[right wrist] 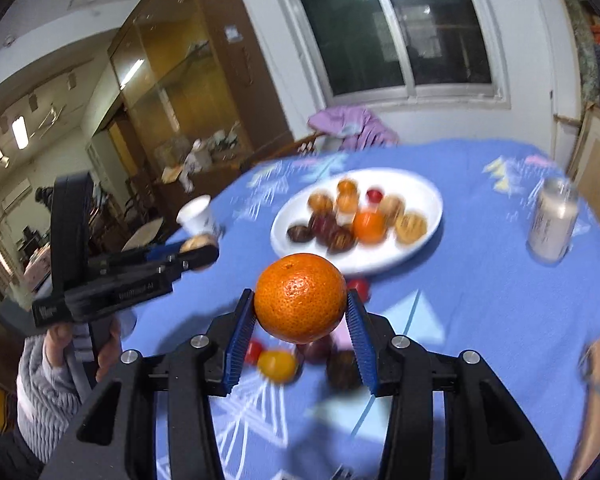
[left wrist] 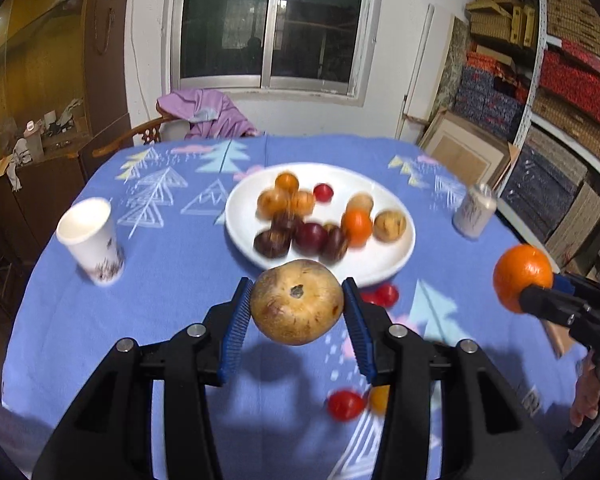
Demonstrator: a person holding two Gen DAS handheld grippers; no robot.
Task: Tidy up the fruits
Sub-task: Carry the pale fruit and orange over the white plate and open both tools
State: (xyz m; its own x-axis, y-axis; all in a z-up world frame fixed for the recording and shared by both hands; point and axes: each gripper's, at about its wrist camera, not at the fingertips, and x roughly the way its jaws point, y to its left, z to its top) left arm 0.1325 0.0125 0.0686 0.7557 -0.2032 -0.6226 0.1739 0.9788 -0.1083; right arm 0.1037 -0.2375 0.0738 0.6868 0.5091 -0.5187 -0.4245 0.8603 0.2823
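My left gripper is shut on a tan, speckled round fruit and holds it above the blue tablecloth, just short of the white plate. My right gripper is shut on an orange, also held in the air before the plate. The plate holds several fruits: oranges, tan ones, dark purple ones and a small red one. Each gripper shows in the other's view, the right one with its orange and the left one with its tan fruit. Loose small fruits lie on the cloth under the grippers.
A white paper cup stands left of the plate and shows in the right wrist view. A pale can stands to the right. A chair with a purple garment is beyond the table. Stacked boxes fill the shelves on the right.
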